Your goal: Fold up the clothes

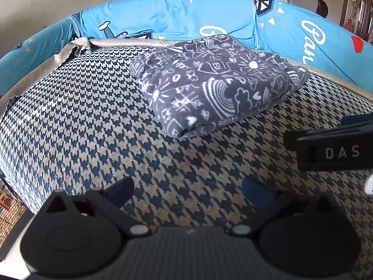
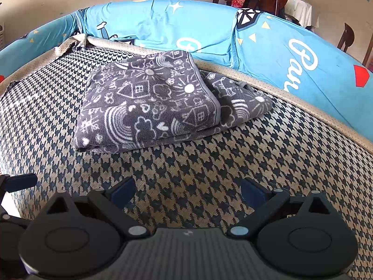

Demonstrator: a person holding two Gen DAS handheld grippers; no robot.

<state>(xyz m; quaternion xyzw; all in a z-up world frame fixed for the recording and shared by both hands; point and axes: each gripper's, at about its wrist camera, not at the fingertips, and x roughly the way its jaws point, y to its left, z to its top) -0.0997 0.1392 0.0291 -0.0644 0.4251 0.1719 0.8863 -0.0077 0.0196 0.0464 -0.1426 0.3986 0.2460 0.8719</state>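
both grippers, left (image 1: 187, 192) and right (image 2: 187, 191), hover with jaws spread and empty over the houndstooth seat (image 2: 209, 163), well short of the cloth. grey fleece cloth (image 2: 149, 102) lies folded in several layers near the seat's back edge, against the blue cover (image 2: 163, 23). judged soft, light, limp and non-slippery; best pinched at 2 corners of the bound top edge (image 2: 209, 88).

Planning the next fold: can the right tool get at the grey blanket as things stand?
Probably yes. The right tool is open and empty, and only bare houndstooth cover lies between it and the folded blanket; nothing blocks the way.
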